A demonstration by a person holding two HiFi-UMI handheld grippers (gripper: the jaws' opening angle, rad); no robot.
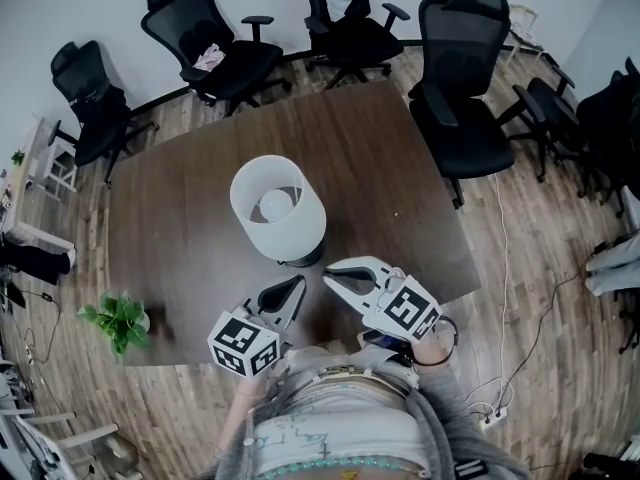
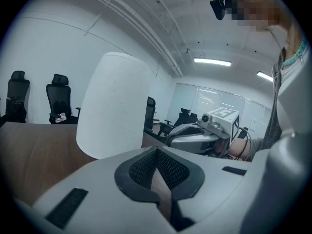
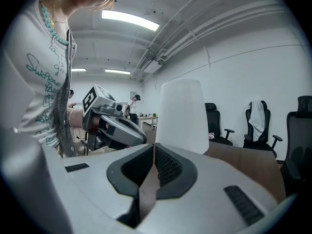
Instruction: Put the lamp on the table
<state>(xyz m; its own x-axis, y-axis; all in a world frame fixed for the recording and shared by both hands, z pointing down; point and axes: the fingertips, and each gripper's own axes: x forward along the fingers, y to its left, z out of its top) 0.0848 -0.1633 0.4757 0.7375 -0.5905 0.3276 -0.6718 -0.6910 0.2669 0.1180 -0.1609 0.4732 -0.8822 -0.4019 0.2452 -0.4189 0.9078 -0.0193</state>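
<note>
A lamp with a white cylindrical shade [image 1: 277,206] stands upright on the dark wooden table [image 1: 190,218], its dark base [image 1: 303,259] just showing under the shade. My left gripper [image 1: 297,284] sits near the table's front edge, just below the lamp base, jaws together with nothing between them. My right gripper [image 1: 328,271] is beside it, to the right of the base, shut and empty. In the left gripper view the shade [image 2: 114,104] rises ahead and the right gripper [image 2: 192,138] shows at right. The right gripper view shows the shade [image 3: 182,116] ahead.
Several black office chairs [image 1: 460,78] ring the table's far and right sides. A small potted plant [image 1: 118,318] sits at the table's front left corner. Cables and a power strip [image 1: 493,417] lie on the wood floor at right.
</note>
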